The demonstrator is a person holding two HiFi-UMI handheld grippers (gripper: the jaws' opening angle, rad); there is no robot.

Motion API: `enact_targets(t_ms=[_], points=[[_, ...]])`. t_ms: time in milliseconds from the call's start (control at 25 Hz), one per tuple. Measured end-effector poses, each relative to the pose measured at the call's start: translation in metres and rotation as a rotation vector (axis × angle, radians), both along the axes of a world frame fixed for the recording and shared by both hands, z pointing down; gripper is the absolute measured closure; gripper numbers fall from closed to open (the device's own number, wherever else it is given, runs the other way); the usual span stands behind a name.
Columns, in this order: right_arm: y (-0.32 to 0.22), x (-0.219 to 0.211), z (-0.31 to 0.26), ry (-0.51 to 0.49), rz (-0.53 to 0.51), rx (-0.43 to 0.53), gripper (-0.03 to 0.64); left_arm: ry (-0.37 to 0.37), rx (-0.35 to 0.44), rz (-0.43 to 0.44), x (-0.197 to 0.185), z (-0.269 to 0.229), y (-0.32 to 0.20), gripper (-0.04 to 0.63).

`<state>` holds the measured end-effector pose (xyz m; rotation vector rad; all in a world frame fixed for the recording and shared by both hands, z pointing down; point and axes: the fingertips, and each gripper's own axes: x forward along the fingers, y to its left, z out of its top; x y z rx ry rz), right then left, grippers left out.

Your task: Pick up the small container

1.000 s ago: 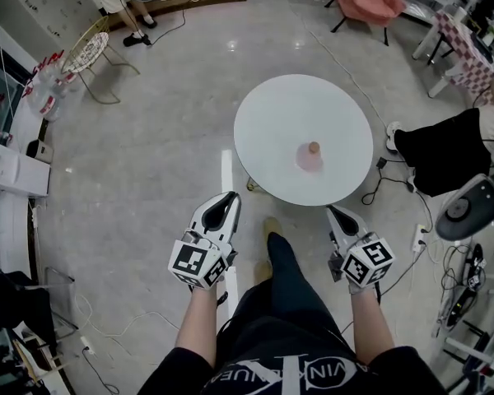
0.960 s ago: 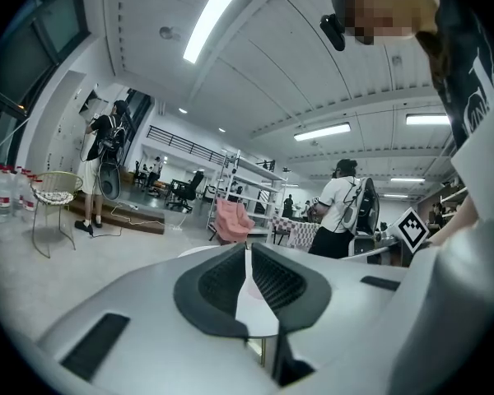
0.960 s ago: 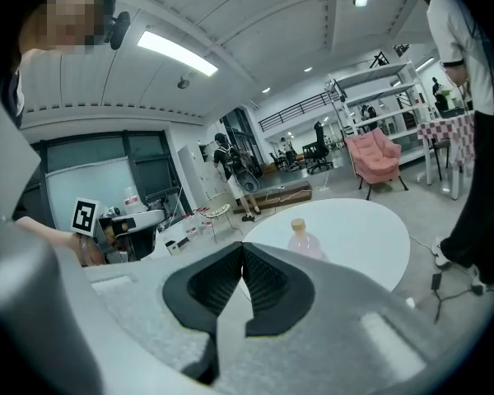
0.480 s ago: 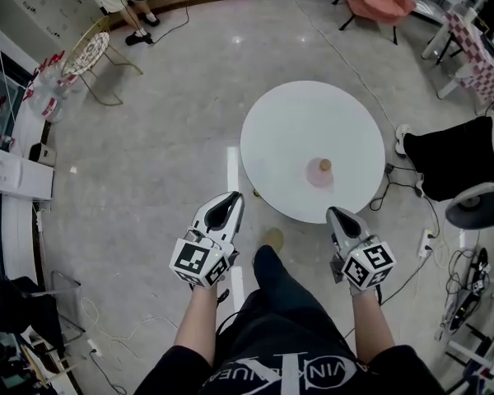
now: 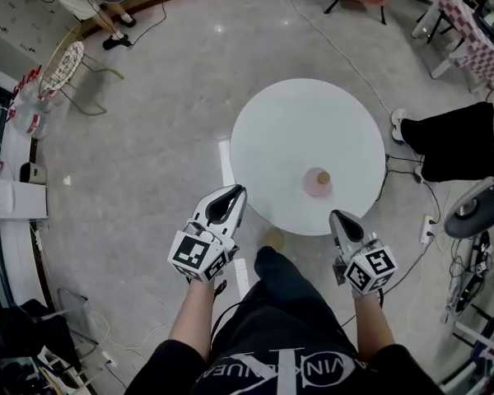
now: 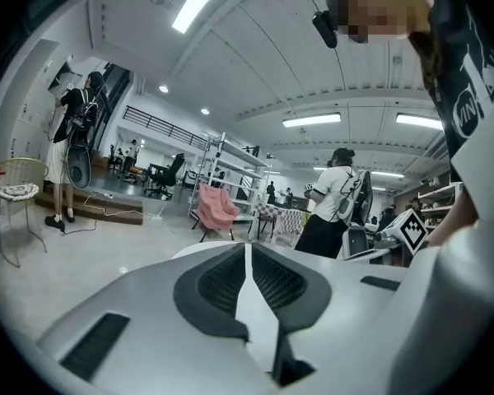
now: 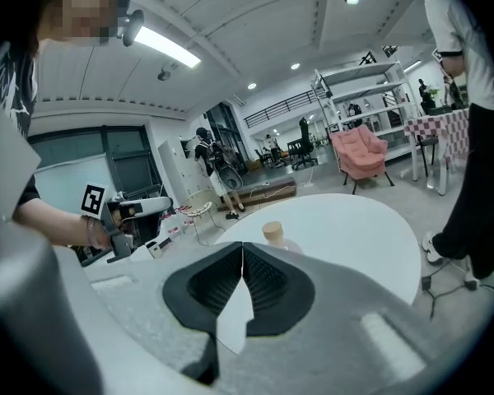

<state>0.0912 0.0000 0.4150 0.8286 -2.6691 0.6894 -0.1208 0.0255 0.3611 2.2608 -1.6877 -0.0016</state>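
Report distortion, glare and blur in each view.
Head view: sharp and evenly lit, lamp glints on the glossy floor, small container clear on the white table. Left gripper view: heavy fisheye, black corners, strip light blown out. Right gripper view: same fisheye and dark rim, lines bowed, small container still legible.

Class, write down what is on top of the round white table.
One small pink container with a tan cap stands on the white table. In the right gripper view, the right gripper hides its lower part.
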Motion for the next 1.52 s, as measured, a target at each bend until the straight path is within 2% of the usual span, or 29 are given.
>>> enact_targets(t_ms=[280, 520, 1200, 1520], points=[[-0.003, -0.003, 0.027, 0.045, -0.002, -0.004, 0.611, -0.003, -0.025, 0.056, -0.009, 0.010, -0.025, 0.568], [-0.009, -0.005, 0.034, 0.044, 0.050, -0.023, 0.611, 0.016, -0.036, 0.084, -0.011, 0.016, -0.041, 0.568], [-0.005, 0.004, 0.050, 0.027, 0.269, -0.050, 0.611, 0.031, -0.048, 0.353, 0.030, 0.041, -0.072, 0.568], [-0.016, -0.005, 0.055, 0.006, 0.365, -0.018, 0.611, -0.003, -0.044, 0.469, 0.037, 0.058, -0.082, 0.568]])
